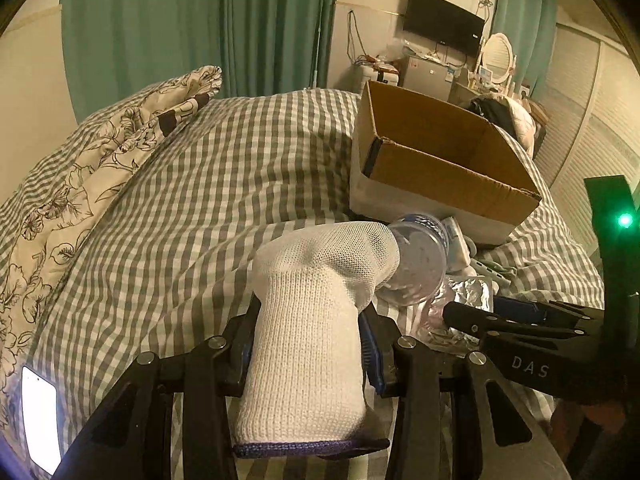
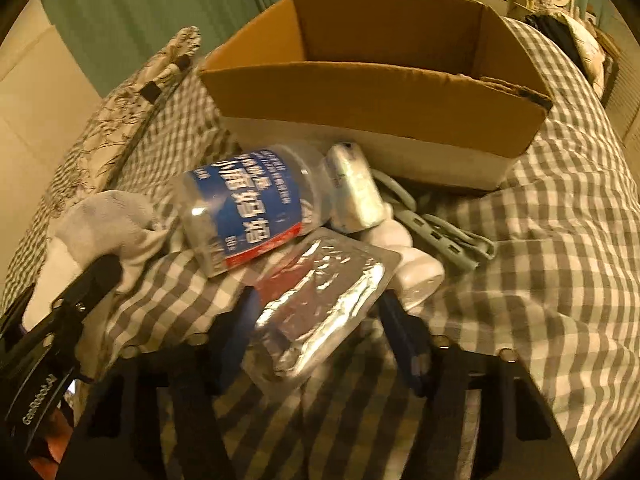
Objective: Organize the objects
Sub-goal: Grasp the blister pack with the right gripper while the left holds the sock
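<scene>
L gripper [image 1: 308, 344] clamped on white glove [image 1: 316, 320]; R gripper [image 2: 316, 332] w/ fingers apart around foil blister pack [image 2: 324, 304].

Glove held above checked bed [image 1: 200, 200], fingers [image 1: 370, 354] tight on both sides. Blister pack lying on bed btwn open R fingers, touching blue-label bottle [image 2: 244, 208]. Cardboard box [image 2: 384, 96] just behind the pile, open top.

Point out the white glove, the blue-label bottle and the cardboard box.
white glove [image 1: 308, 344], left wrist view, middle of the knit cuff.
blue-label bottle [image 2: 256, 208], right wrist view, on the label.
cardboard box [image 2: 376, 100], right wrist view, near wall.
</scene>
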A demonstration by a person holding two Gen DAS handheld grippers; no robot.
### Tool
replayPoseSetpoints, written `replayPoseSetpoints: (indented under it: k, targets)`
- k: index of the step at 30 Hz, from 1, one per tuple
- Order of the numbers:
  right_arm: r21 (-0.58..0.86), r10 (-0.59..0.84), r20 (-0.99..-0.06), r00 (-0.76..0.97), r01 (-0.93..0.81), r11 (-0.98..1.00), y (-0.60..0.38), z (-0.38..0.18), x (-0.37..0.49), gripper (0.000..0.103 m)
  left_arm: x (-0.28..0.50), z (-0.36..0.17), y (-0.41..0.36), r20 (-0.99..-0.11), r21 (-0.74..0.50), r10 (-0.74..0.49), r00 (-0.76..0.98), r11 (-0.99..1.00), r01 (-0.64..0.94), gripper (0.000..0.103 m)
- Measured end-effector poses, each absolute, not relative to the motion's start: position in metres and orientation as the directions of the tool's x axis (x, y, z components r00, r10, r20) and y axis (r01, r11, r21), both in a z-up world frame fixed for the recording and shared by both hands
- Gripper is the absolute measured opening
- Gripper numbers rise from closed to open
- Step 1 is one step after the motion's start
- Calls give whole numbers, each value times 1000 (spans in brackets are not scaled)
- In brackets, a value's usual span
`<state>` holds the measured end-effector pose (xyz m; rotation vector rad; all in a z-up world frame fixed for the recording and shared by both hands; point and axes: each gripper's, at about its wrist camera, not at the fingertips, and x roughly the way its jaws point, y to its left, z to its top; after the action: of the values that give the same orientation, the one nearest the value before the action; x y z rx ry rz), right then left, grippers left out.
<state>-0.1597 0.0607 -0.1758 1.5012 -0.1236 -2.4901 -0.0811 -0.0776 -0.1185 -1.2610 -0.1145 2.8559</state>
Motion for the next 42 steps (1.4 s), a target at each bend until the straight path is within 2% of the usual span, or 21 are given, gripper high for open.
replayPoseSetpoints:
  k: [1,2,3,5,9,16,30,42]
  targets:
    - [184,-235,-859,-455,155,-971,59,-175,-158,53,-80,-118,-78,-738,-74,46,-674,-997,14,43]
    - [181,-236,-852,-467,161,-970,59,-172,-155,41,-79,-118,-77,-738,-73,44,-673,-997,15,43]
    - [183,-240,-846,-476,164,-969,59,-170,-153,41,-77,-117,-76,-739,-72,43,-673,-997,16,43]
    - [184,-244,-831,-500,167,-969,61,-162,-148,30,-74,-116,-75,-740,-70,41,-671,-997,16,43]
    - [171,-247,-806,-539,186,-967,63,-147,-138,24,-66,-109,-75,-738,-87,46,-673,-996,28,43]
    - [173,-268,-762,-589,214,-961,72,-120,-115,7,-48,-87,-67,-715,-93,49,-698,-995,26,43]
    - [101,-229,-653,-722,217,-971,108,-52,-72,7,-35,-40,-30,-652,-115,86,-753,-993,-13,43]
    - [16,-213,-527,-822,241,-970,129,25,-86,7,-77,15,-2,-579,-76,88,-811,-996,-54,43]
